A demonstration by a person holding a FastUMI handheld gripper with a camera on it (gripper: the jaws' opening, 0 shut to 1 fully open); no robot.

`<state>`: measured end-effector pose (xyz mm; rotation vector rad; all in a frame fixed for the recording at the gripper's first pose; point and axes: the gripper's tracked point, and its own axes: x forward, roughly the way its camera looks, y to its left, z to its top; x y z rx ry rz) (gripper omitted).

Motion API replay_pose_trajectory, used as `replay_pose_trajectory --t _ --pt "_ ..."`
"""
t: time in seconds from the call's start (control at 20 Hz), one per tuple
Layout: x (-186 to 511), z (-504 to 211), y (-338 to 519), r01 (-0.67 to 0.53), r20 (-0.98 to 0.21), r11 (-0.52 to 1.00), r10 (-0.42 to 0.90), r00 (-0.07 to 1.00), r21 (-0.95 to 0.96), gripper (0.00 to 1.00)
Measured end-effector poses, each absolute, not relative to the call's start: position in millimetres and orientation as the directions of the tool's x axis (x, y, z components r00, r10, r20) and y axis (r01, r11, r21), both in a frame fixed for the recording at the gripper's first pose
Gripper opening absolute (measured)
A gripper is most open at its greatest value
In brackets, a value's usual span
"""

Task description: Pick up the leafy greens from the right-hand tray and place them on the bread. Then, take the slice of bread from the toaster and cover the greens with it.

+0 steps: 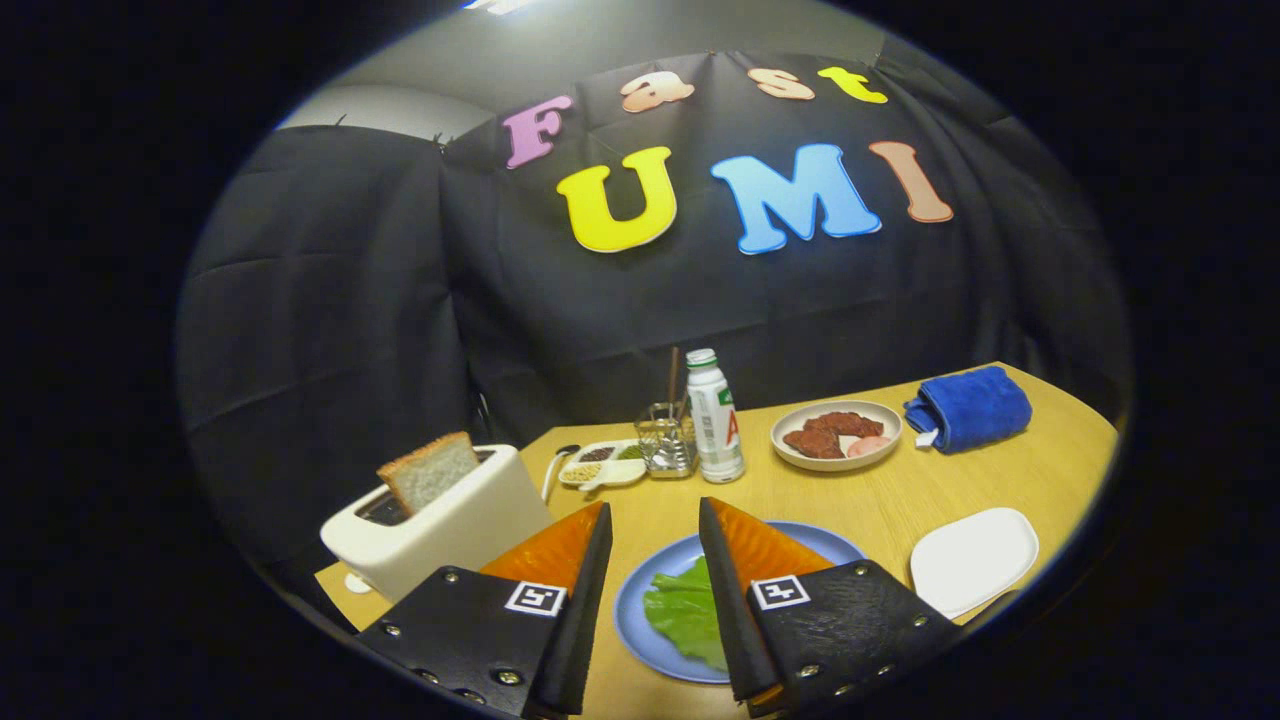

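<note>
1. Your gripper [655, 520] hangs with fingers parted, nothing between them.
2. Bare table [880, 500] runs from the blue plate [640, 600] back to the bottle [716, 415].
3. Left of the plate stands the toaster [440, 525], bread [430, 470] sticking up.
4. Right of the plate lies a white tray [975, 560], near but apart.
5. Beside the bottle stand a rack [667, 440] and a dish [836, 435].

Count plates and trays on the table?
4: blue plate with greens between the open tool fingers; white tray to its right; meat plate beyond; small condiment tray behind the toaster.
</note>
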<state>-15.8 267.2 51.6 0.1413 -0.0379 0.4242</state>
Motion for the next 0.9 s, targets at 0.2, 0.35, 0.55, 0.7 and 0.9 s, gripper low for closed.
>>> replay_pose_trajectory --t 0.2,0.35,0.55,0.7,0.9 --pt "-51 79 322 -0.526 0.118 0.847 0.515 0.849 0.082 0.53" --pt "-80 96 368 -0.596 0.168 0.803 0.586 0.793 0.011 0.53" --pt "-100 91 409 -0.659 0.153 0.751 0.656 0.739 -0.036 0.53" --pt "-92 84 426 -0.634 0.137 0.769 0.638 0.758 -0.075 0.53" --pt "-66 73 435 -0.582 0.103 0.808 0.59 0.801 -0.096 0.53"
